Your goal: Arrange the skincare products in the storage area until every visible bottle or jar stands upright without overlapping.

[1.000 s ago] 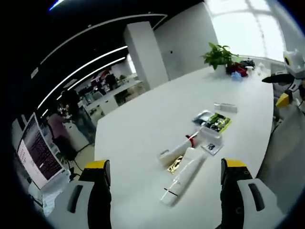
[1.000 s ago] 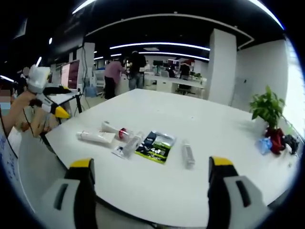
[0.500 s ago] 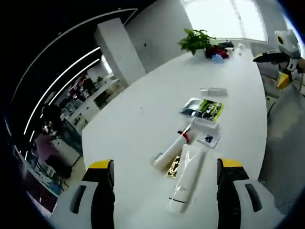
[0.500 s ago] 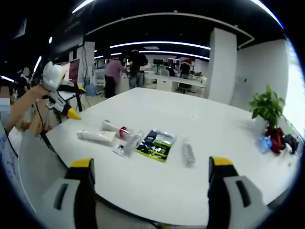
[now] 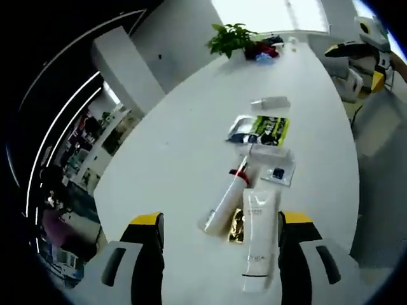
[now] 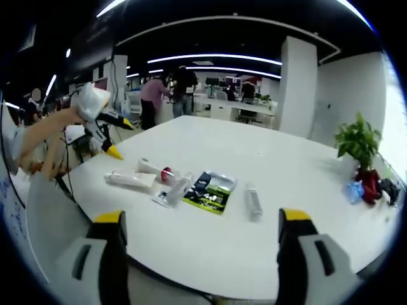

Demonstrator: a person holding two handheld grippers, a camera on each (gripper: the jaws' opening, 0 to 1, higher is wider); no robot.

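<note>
Both claws gape wide; our left claw (image 5: 219, 254) has closed in over the white tube (image 5: 257, 238) on the bench (image 5: 178, 146).

Left gripper (image 5: 219, 254), right gripper (image 6: 198, 251): grey jaws, yellow tips

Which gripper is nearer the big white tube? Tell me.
Left. The left gripper hangs right over the white tube, whose lower end lies between its open jaws. The right gripper is back at the table's near edge, the tube far off to its left.
</note>
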